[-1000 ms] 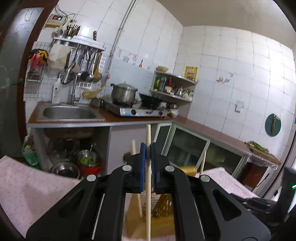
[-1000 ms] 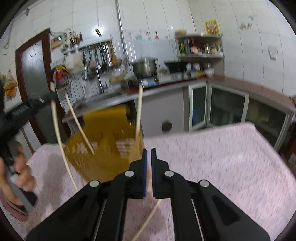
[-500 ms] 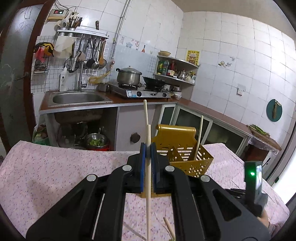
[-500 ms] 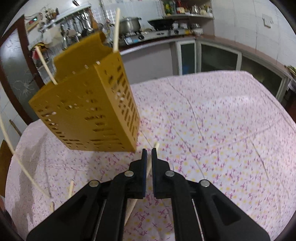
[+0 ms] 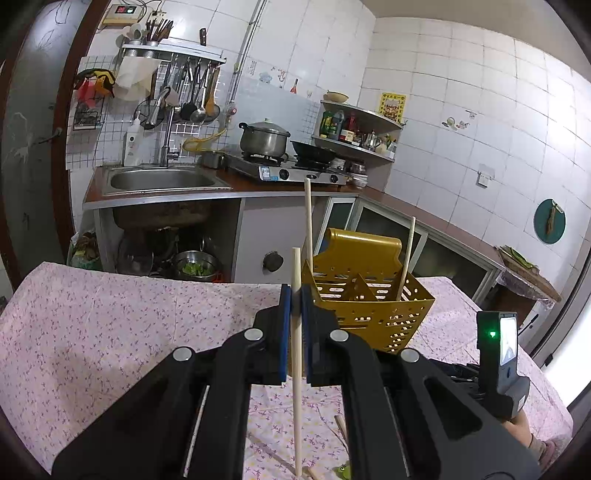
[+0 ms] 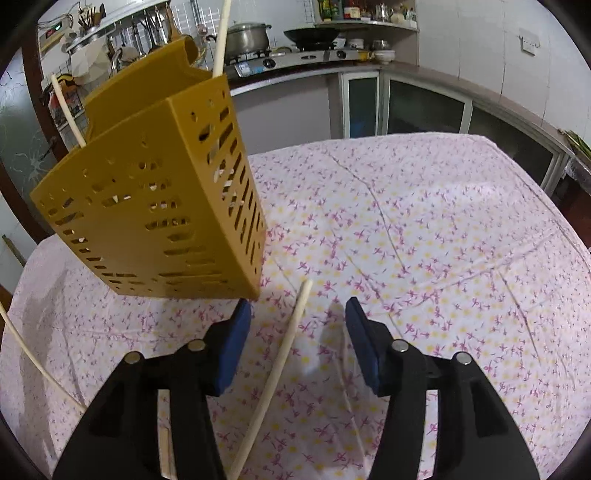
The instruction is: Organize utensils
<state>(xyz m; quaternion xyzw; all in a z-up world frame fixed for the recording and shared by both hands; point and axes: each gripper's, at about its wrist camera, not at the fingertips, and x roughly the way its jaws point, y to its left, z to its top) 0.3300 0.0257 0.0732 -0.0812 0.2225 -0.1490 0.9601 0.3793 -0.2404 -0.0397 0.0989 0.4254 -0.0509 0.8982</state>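
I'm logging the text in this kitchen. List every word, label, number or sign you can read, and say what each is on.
None can be read.
Yellow poster on the wall tiles: print too small.
Box with a red display high on the wall: digits blurred.
Sticker on the stove: too small.
Bottle labels on the corner shelf: too small.
White bottle by the sink: label blurred.

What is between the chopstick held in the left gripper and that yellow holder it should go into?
Nothing visible. The left gripper is shut on an upright chopstick, and the yellow holder stands just beyond it on the floral tablecloth, its top open, with two chopsticks already in it.
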